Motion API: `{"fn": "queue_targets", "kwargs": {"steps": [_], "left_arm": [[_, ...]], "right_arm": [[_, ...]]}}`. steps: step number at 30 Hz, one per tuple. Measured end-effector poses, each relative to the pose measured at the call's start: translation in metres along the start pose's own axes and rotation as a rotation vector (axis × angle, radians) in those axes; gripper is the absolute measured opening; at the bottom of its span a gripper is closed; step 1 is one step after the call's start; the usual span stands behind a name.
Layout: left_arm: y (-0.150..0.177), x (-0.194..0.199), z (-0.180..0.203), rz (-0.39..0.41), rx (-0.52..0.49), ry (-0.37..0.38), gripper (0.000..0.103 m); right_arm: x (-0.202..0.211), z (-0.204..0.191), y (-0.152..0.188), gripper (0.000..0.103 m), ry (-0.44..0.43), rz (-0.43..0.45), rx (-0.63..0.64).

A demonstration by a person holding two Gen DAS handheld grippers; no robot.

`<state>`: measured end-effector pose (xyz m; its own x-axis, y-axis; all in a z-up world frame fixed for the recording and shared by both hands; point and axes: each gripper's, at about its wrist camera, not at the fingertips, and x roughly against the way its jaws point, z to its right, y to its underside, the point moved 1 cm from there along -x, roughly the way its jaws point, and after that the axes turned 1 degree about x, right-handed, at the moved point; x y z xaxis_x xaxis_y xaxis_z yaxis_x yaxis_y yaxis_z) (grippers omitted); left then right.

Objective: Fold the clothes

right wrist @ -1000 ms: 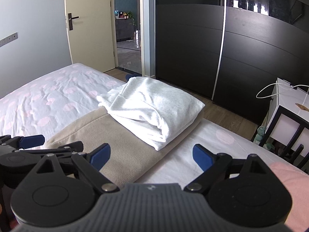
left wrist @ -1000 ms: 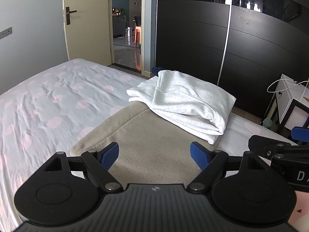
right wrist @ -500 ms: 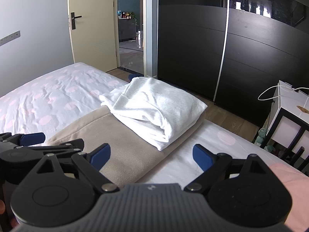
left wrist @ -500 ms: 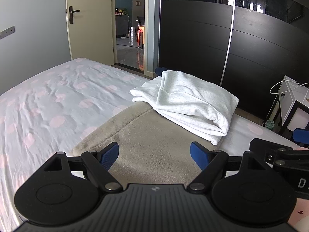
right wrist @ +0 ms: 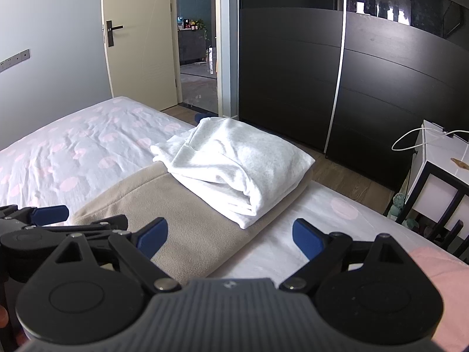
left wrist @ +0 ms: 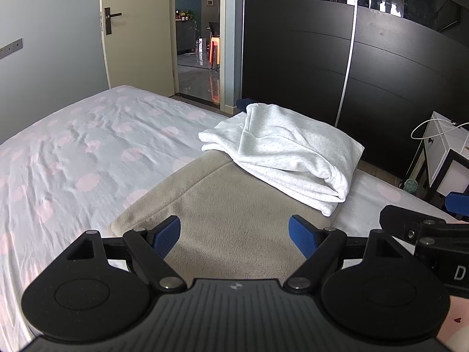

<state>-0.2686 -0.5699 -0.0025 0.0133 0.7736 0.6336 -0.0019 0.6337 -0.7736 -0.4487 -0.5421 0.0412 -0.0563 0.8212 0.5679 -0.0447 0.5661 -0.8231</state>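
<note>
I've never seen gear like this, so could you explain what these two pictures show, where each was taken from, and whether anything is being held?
There is no robot: a person holds a two-fingered black gripper with blue pads in each hand. Each gripper carries a camera looking along its fingers. One picture is from the left gripper, the other from the right gripper. Ahead is a bed with a pale pink-dotted sheet. On it lies a flat beige fleece garment, with a folded white garment on its far end. Both sets of jaws stand open and hold nothing.

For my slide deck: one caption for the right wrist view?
Open right gripper above a tan blanket on the bed, folded white garment lying on it.
</note>
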Motion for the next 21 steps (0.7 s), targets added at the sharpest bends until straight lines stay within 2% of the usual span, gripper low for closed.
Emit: {"fn": "queue_targets", "kwargs": {"steps": [21], "left_arm": [[0.0027, -0.0015, 0.0051, -0.01, -0.006, -0.009, 0.081]], "right_arm": [[-0.0001, 0.0057, 0.002, 0.093, -0.004, 0.0, -0.016]]}}
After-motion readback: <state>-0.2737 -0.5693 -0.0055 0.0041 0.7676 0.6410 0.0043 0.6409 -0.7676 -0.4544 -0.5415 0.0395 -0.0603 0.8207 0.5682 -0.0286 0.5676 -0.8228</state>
